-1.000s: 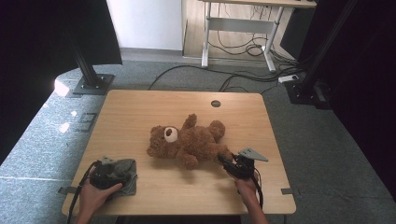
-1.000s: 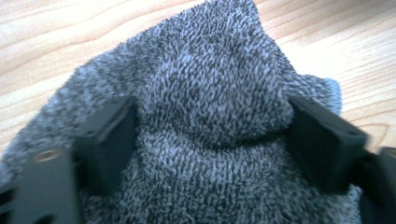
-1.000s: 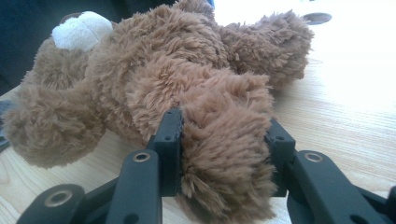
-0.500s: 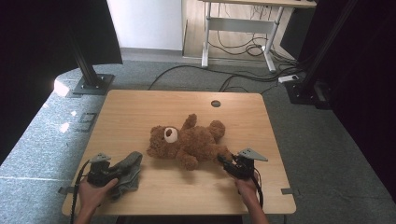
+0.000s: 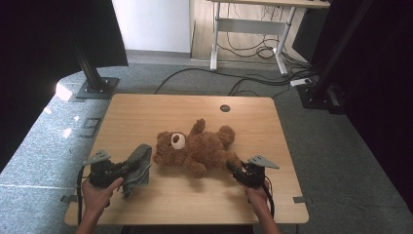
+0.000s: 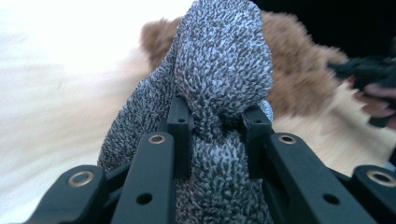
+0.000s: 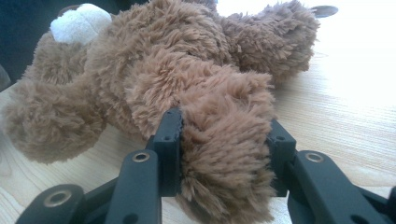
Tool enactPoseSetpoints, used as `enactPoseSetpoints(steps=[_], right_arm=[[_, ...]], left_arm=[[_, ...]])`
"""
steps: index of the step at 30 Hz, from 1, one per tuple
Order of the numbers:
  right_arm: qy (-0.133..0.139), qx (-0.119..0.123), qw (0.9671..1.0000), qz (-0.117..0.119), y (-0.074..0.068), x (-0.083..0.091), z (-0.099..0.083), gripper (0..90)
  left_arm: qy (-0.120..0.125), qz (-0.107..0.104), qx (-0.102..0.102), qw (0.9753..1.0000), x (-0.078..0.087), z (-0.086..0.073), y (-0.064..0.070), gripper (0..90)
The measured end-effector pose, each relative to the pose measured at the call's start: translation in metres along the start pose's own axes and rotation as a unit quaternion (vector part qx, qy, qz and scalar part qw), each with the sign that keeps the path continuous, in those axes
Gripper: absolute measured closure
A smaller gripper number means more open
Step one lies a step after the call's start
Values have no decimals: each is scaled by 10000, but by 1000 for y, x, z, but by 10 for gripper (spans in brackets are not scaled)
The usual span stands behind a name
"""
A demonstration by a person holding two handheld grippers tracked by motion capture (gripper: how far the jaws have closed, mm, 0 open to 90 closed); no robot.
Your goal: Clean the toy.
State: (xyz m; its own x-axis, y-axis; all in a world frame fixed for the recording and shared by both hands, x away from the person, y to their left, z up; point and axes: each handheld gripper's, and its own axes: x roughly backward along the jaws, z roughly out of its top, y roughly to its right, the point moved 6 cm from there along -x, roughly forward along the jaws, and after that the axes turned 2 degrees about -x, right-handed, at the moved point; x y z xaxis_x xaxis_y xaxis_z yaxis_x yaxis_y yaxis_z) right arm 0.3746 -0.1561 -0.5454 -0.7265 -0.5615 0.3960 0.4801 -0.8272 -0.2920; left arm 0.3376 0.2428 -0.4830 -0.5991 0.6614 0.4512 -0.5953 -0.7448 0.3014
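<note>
A brown teddy bear (image 5: 197, 148) lies on its back in the middle of the wooden table (image 5: 146, 112), head toward the left. My right gripper (image 5: 233, 170) is shut on the bear's leg (image 7: 224, 140) at the front right. My left gripper (image 5: 130, 166) is shut on a grey knitted cloth (image 5: 138, 163), held up off the table just left of the bear's head. In the left gripper view the cloth (image 6: 219, 84) bunches between the jaws and covers most of the bear (image 6: 299, 70) behind it.
A round dark cable hole (image 5: 224, 108) sits near the table's far edge. Dark stand bases (image 5: 95, 87) and cables (image 5: 253, 83) lie on the floor beyond the table. A desk frame (image 5: 248, 29) stands farther back.
My left gripper has lifted the grey cloth off the table and carried it right, toward the bear's head. The right gripper and the bear have stayed put.
</note>
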Motion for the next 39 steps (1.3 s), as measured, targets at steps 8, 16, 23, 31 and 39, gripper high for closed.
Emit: enactPoseSetpoints(steps=[8,16,23,31,39], right_arm=[[-45,23,10000,1,-1,-1,-2,594],[-71,-5,10000,47,1,-3,-2,594],[-96,7,9999,101,3,-5,-3,594],[-208,141,9996,130,-1,-2,-9,594],[-274,323,9990,109,-5,6,0,403]], left_arm=[[-117,-473,-121,9987,-51,41,15,705],[-217,-609,-354,9973,-109,71,42,704],[-673,-486,-581,9949,-158,81,56,701],[-916,-522,-625,9925,-170,51,44,716],[-732,-623,-585,9937,-166,38,44,727]])
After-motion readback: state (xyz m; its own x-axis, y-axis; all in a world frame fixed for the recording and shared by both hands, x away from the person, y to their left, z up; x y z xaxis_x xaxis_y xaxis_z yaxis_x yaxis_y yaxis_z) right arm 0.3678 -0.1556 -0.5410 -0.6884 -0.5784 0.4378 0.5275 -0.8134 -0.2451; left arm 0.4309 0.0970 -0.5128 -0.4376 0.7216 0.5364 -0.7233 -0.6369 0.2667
